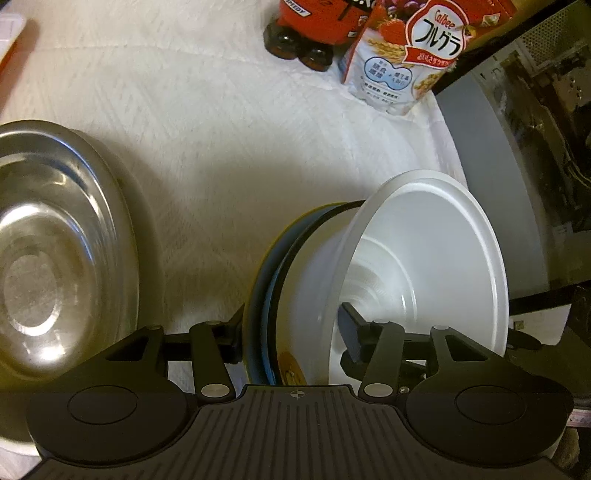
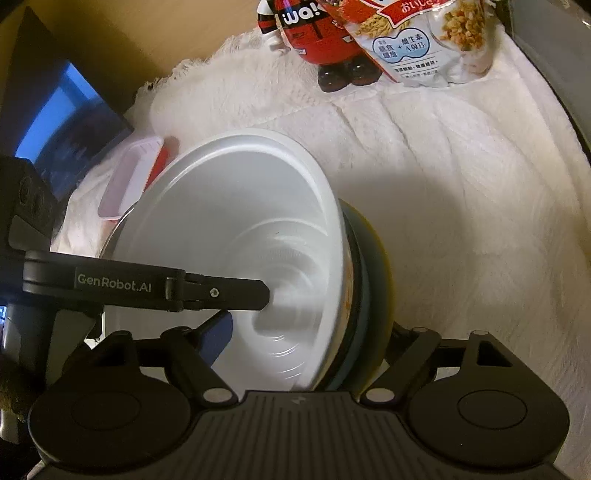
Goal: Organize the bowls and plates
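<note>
I've got both claws on one nested stack, and it's tipped up on edge in front of me. My left claw (image 1: 291,332) is clamped across it: one finger outside against the dark blue plate (image 1: 258,295), the other inside the white bowl (image 1: 424,258). My right claw (image 2: 306,332) grips the same stack from the opposite side, one finger down in the white bowl (image 2: 229,229), the other behind the yellow-rimmed plate (image 2: 380,280). So both are clenched on the stack, neither released.

In the right wrist view my left claw's finger (image 2: 221,293) crosses into the bowl's mouth, so the two are close together here.

Progress, as I read it: the white bowl, a patterned piece and the blue and yellow plates are already gathered into one pile, which is a good part of the job. Whether the stack is resting on the white cloth (image 1: 221,129) or lifted, I can't tell.

What's left: the steel bowl (image 1: 48,258) sits apart on my left, not yet joined to anything. This stack needs to go down flat somewhere tidy. The cereal bag (image 1: 402,66) and the red toy figure (image 1: 314,29) stand at the back of the surface, well clear.
</note>
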